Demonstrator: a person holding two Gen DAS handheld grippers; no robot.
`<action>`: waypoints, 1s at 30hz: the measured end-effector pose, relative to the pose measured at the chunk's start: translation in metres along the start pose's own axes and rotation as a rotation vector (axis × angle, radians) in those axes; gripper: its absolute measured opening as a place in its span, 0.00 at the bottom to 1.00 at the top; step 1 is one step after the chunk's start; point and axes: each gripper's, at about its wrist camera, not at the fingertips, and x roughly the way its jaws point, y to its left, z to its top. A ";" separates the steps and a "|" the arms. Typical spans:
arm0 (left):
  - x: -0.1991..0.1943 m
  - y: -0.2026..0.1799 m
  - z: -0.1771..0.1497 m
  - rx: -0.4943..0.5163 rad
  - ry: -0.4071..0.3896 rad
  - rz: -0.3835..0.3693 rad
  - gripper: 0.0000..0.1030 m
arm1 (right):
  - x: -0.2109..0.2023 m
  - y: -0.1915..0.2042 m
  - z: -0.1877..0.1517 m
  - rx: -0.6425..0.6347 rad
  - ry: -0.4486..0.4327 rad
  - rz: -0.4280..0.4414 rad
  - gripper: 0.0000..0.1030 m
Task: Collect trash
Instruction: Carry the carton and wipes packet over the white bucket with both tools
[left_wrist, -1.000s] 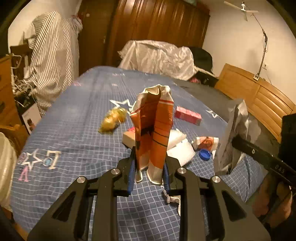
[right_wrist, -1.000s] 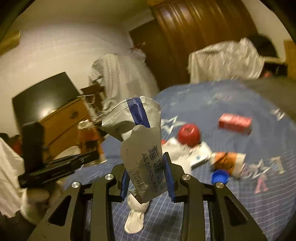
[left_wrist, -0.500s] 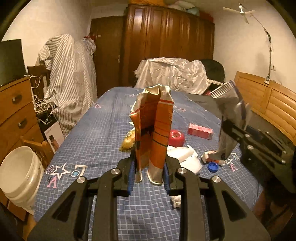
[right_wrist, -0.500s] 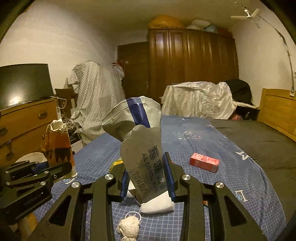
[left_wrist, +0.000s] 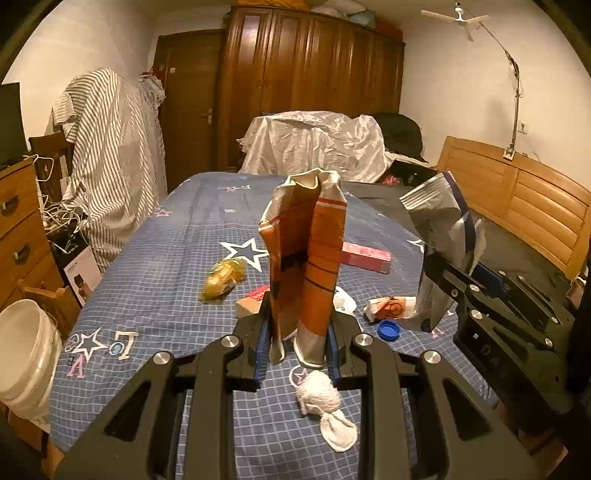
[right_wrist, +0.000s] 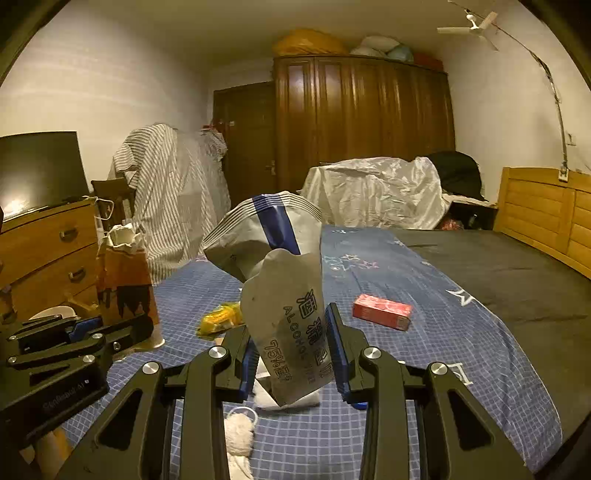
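My left gripper (left_wrist: 297, 332) is shut on an orange snack bag (left_wrist: 306, 258) held upright above the bed; it also shows in the right wrist view (right_wrist: 125, 280). My right gripper (right_wrist: 291, 347) is shut on a grey alcohol-wipes pouch (right_wrist: 280, 291) with a blue stripe, also seen at the right of the left wrist view (left_wrist: 439, 236). On the blue checked bedspread (left_wrist: 155, 295) lie a yellow wrapper (left_wrist: 223, 277), a red box (left_wrist: 364, 256), a crumpled orange-white wrapper (left_wrist: 389, 308), a blue bottle cap (left_wrist: 388, 329) and a white wad (left_wrist: 317, 397).
A white bucket (left_wrist: 26, 350) stands on the floor at the bed's left, beside a wooden dresser (left_wrist: 18, 229). A wooden headboard (left_wrist: 517, 206) runs along the right. A covered pile (left_wrist: 314, 147) and a wardrobe (left_wrist: 310, 85) are at the far end.
Both grippers have risen and levelled out, still holding their bags. The right gripper swung from facing left to facing down the bed. The left view now shows the bucket.
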 end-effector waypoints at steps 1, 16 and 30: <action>0.000 -0.002 0.000 0.001 -0.001 -0.003 0.22 | -0.002 -0.002 0.000 0.005 0.000 -0.008 0.33; -0.012 0.020 0.005 0.007 -0.026 0.031 0.23 | -0.004 0.016 0.008 -0.008 -0.007 0.073 0.33; -0.069 0.182 0.020 -0.159 -0.035 0.349 0.24 | 0.033 0.192 0.077 -0.115 0.063 0.461 0.34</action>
